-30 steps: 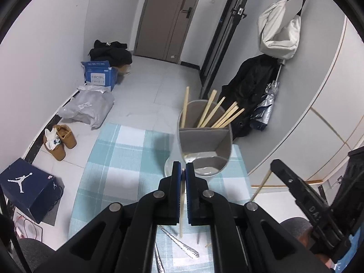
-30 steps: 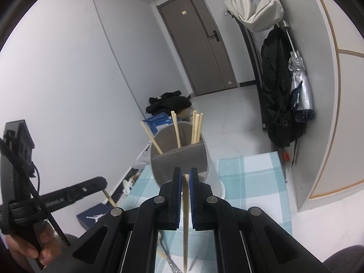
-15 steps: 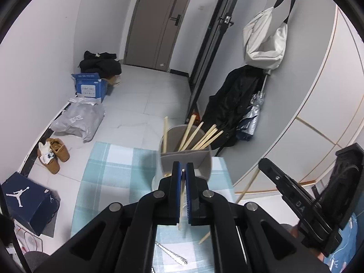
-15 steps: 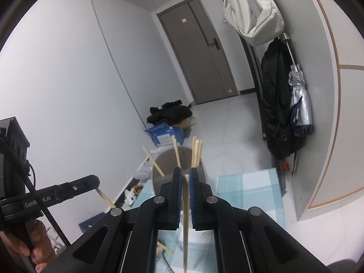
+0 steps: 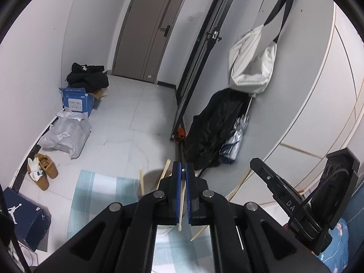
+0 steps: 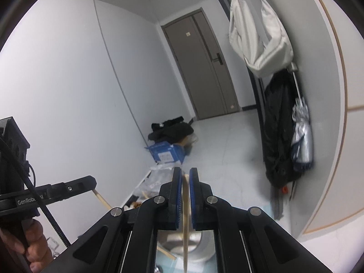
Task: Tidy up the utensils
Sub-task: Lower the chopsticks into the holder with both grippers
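My left gripper is shut on a pale wooden chopstick that hangs down between its blue pads. Just below and behind its fingers stands the grey utensil holder, on a blue-and-white checked cloth, with several chopsticks sticking out. My right gripper is shut on another chopstick, above the holder's rim. Each gripper shows in the other's view: the right one with its slanting chopstick, the left one in a person's hand.
On the tiled floor beyond the table lie a dark shoe box, brown shoes, a grey bag and a blue carton. A black coat, an umbrella and a white bag hang on the right wall.
Both grippers have risen with their chopsticks still clamped. The holder has dropped low in both views and is now mostly hidden behind the fingers.
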Demonstrator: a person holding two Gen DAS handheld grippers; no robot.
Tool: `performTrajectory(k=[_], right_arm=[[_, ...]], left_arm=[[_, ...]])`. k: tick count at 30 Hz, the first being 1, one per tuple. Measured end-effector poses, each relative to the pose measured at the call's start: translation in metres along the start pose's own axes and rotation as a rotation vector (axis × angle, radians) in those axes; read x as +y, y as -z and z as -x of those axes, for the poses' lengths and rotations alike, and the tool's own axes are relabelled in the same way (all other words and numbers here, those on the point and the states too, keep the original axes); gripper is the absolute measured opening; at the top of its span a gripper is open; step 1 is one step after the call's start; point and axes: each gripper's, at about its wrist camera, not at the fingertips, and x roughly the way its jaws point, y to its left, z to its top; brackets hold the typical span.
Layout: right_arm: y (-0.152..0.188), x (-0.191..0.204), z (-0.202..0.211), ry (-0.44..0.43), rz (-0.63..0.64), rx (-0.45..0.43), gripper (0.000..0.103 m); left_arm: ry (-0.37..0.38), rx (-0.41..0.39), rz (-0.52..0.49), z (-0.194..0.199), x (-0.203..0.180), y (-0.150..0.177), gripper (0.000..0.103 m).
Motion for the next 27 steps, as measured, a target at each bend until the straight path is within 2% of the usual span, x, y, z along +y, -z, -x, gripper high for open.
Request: performTrajectory(k=[4,13,19,27], right_arm=[[-0.022,0.001,-0.006,-0.009,0.013,-0.029,0.006],[-0.052,0.007,-0.034,-0.021,0.045,-0.059,0.006],[-0.063,0.013,-0.058,-0.02,0.072,-0.073,0.006],[-0.059,0.028,-0.082,0.008,0.16,-0.11,0.006]], left_arm=[[0.007,-0.026,0.015,-0.002,0.004,-0.02,0.001],[-0.008,-0.048,0.041,-0.012,0.02,-0.042,0.001],[-0.037,-0.046,0.048,-0.02,0.036,-0.05,0.001],[-0.063,-0.007,0.046,-0.042,0.047,-0.048,0.001]])
